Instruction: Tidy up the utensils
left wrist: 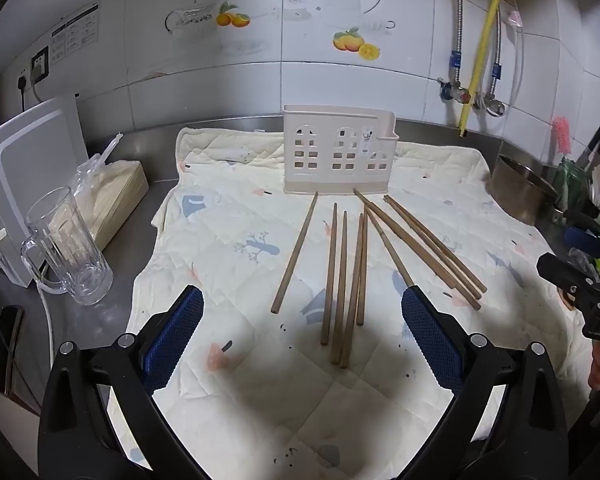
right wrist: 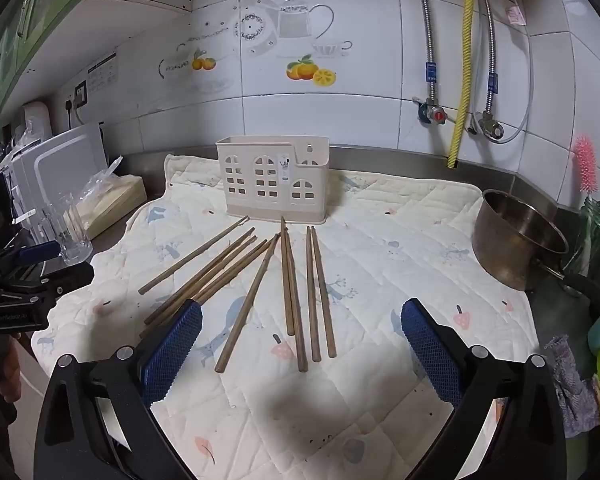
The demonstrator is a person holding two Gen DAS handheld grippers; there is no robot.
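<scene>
Left wrist view shows the left gripper (left wrist: pixel 302 322) hovering with jaws wide and empty above a loose fan of brown wooden chopsticks (left wrist: pixel 342 280) lying on the cream quilted cloth (left wrist: pixel 228 216) that covers the steel bench (left wrist: pixel 156 196). Right wrist view has the right gripper (right wrist: pixel 302 326) likewise spread wide, holding nothing, over the same sticks. A beige plastic utensil holder with window-shaped cutouts (left wrist: pixel 332 152) stands upright just beyond the chopstick tips, seemingly empty. Nothing is sorted yet. Several sticks lie touching or crossing, so closing on one may drag or roll its neighbours, and a thin round stick could pivot in the grip. The holder looks light; a skewed insertion might tip it.
</scene>
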